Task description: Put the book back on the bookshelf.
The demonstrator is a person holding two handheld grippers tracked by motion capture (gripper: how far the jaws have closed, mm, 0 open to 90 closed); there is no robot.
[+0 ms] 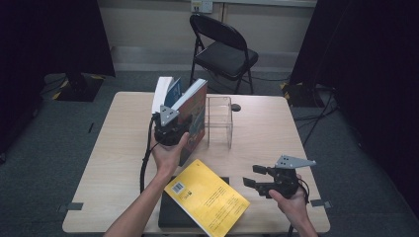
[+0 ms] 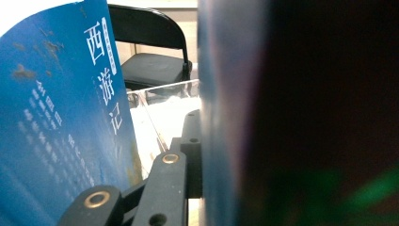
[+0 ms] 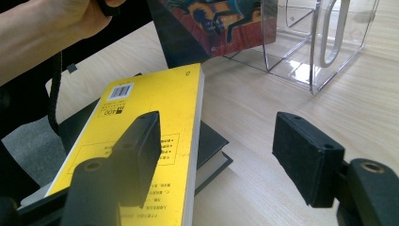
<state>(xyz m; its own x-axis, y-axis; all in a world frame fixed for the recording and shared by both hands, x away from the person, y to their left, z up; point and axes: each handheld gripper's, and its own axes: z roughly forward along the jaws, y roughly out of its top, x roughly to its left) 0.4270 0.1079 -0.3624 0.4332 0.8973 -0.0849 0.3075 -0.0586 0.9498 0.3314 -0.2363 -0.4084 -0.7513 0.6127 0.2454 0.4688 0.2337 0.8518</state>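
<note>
Left gripper (image 1: 170, 129), frame centre, pinches the colourful book (image 1: 193, 111) upright beside the clear holder (image 1: 220, 120) – right gripper (image 1: 259, 177) fingers spread, waiting

I note a light wooden rectangular table (image 1: 267, 128) carrying a clear acrylic box stand (image 1: 220, 121), upright books (image 1: 190, 111), and a flat black book (image 1: 170, 215) under a yellow paperback (image 1: 207, 197).

A recording studio or lab: black curtains (image 1: 54, 34) hang on both sides, well beyond the left gripper (image 1: 168, 129). Grey carpet (image 1: 44, 148) surrounds a plain wooden table (image 1: 267, 128), with cables (image 1: 316, 116) and a folding chair (image 1: 222, 52) farther off behind it.
</note>
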